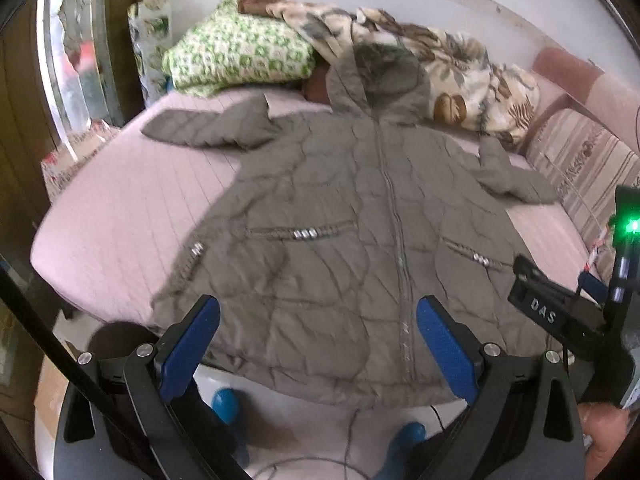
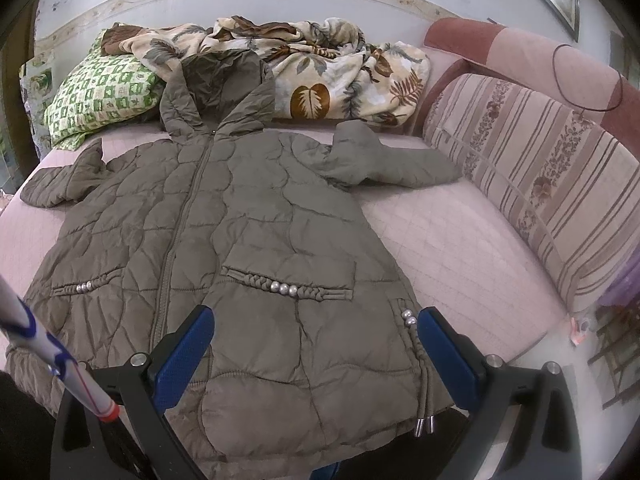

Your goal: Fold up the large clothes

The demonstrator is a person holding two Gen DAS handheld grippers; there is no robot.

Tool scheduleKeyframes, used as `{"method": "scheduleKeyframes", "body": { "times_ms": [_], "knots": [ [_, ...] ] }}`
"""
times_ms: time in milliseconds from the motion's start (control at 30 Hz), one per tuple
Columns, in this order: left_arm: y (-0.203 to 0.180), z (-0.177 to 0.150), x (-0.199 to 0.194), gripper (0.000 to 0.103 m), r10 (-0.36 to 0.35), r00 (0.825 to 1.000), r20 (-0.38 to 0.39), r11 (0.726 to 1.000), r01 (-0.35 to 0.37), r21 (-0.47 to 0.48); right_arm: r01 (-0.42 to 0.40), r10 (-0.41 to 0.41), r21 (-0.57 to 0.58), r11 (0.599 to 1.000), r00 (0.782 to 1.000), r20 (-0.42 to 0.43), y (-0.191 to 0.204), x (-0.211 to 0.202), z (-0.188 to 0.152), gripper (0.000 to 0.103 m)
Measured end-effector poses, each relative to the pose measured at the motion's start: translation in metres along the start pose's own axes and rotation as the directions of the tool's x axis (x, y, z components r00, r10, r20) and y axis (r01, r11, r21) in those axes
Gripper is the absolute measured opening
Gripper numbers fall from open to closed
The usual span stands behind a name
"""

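Quilted coat spread front-up on the bed, both grippers poised over its hem.

The olive hooded coat (image 2: 240, 240) lies flat on the pink mattress (image 2: 460, 248), zip closed, its long axis running from the hem near the grippers to the hood, which points at the leaf-print blanket (image 2: 340, 76) and green pillow (image 2: 100, 92); sleeves stick out sideways. The left gripper (image 1: 318, 344) and right gripper (image 2: 316, 352) each hover above the hem, blue pads spread wide, gripping nothing.
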State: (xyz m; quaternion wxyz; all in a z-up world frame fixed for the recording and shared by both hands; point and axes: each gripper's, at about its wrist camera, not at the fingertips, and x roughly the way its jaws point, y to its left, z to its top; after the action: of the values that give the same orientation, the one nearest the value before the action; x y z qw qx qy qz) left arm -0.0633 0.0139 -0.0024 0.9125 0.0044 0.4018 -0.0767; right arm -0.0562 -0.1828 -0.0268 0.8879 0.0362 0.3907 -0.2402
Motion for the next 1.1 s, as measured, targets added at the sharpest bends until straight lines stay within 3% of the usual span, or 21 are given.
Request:
{"method": "scheduleKeyframes", "body": {
  "times_ms": [200, 300, 400, 633, 833, 1100],
  "knots": [
    [0.009, 0.022, -0.022, 0.098, 0.110, 0.980, 0.166, 0.986, -0.128, 0.106, -0.003, 0.003, 0.007, 1.000, 1.000, -0.010, -0.001, -0.004, -0.001, 0.103],
    [0.012, 0.030, -0.029, 0.098, 0.147, 0.966, 0.214, 0.970, -0.183, 0.162, 0.002, -0.002, 0.006, 1.000, 1.000, -0.008, -0.001, -0.007, -0.001, 0.103],
    [0.016, 0.030, -0.038, 0.098, 0.171, 0.953, 0.250, 0.965, -0.213, 0.155, -0.007, 0.007, 0.008, 1.000, 1.000, -0.007, 0.000, -0.012, 0.000, 0.103],
    [0.018, 0.013, -0.051, 0.098, 0.127, 0.959, 0.254, 0.972, -0.171, 0.159, -0.022, 0.023, -0.043, 0.999, 0.999, 0.034, 0.015, -0.040, 0.010, 0.103],
    [0.028, 0.001, -0.059, 0.098, 0.049, 0.973, 0.227, 0.985, -0.085, 0.151, -0.017, 0.026, -0.093, 0.996, 0.996, 0.091, 0.034, -0.068, 0.019, 0.103],
    [0.039, -0.003, -0.053, 0.098, 0.036, 0.985, 0.166, 0.993, -0.054, 0.106, 0.013, 0.001, -0.114, 0.993, 0.992, 0.125, 0.046, -0.079, 0.021, 0.103]
  ]
}}
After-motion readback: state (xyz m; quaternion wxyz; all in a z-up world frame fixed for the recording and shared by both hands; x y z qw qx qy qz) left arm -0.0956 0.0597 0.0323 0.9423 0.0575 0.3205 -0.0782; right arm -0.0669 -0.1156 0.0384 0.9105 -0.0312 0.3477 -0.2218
